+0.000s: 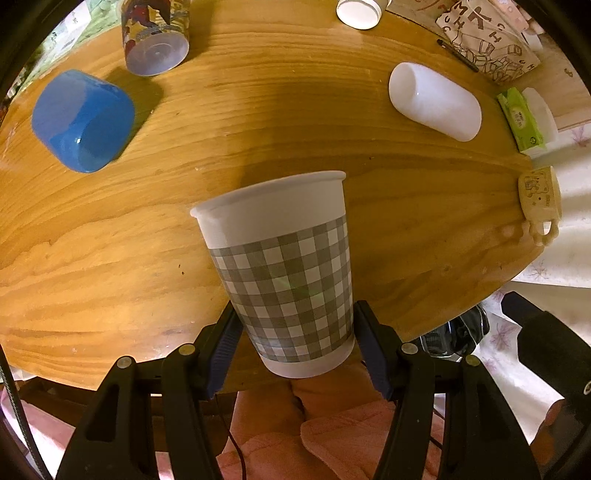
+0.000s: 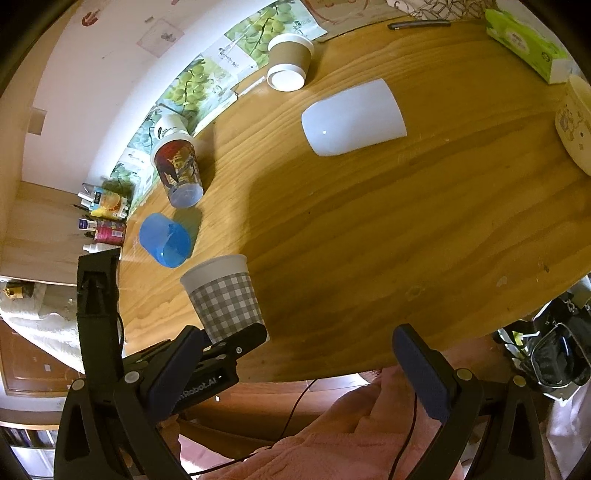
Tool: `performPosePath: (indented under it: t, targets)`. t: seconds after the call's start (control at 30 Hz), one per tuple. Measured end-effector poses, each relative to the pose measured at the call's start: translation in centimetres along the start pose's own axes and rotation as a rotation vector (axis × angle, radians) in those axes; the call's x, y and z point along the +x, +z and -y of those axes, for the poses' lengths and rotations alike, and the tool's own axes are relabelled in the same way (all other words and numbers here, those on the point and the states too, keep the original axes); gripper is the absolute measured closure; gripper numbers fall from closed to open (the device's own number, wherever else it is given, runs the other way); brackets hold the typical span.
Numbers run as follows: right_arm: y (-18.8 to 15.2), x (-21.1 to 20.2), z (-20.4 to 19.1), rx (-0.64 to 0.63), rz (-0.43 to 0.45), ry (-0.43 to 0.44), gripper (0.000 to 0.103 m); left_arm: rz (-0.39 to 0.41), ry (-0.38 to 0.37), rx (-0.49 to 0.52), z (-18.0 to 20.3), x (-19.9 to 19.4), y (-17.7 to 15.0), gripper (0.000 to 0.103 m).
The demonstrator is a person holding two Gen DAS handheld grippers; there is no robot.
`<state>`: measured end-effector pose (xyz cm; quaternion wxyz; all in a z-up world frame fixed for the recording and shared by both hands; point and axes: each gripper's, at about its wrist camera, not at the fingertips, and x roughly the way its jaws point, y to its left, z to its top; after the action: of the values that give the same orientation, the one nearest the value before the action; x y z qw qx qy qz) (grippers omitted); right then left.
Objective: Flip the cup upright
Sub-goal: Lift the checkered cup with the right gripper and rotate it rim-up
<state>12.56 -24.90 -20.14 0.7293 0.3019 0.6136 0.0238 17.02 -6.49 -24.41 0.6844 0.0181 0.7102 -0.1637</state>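
The left claw (image 1: 295, 354) held the checked cup (image 1: 284, 266) by its lower part, one finger (image 1: 223, 354) on each side of the wall, the rim pointing away from the claw and tilted over the near edge of the surface (image 1: 110, 240). Far ahead to its left the blue cup (image 1: 83, 120) lay on its side, open mouth toward the camera, and just beyond it the printed cup (image 1: 157, 35) also lay tipped. Ahead to the right the white cup (image 1: 436, 99) lay on its side, with a green tissue pack (image 1: 521, 120) farther right near the edge and a cream mug (image 1: 541, 199) below that.

The right claw (image 2: 295, 369) stood wide, with nothing between its fingers (image 2: 421, 373). Just ahead to its left the checked cup (image 2: 225, 295) sat in the left claw (image 2: 229, 341). Beyond that lay the blue cup (image 2: 166, 240) and the printed cup (image 2: 179, 170). Farther ahead a brown paper cup (image 2: 290, 61) lay tipped. Ahead to the right the white cup (image 2: 352, 116) lay on the surface (image 2: 406, 240), and the tissue pack (image 2: 524, 42) sat at the far right.
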Motion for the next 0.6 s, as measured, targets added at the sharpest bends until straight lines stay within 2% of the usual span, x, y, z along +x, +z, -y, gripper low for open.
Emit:
performPosePath:
  t: [0.3, 0.6]
  targets:
    - [0.8, 0.6, 0.0, -0.001, -0.027, -0.001, 0.001, -0.045, 0.009, 0.000, -0.2, 1.1, 0.5, 0.038]
    - [1.1, 1.1, -0.2, -0.003, -0.043, 0.000, 0.001, -0.070, -0.013, -0.013, -0.4, 1.7, 1.2, 0.037]
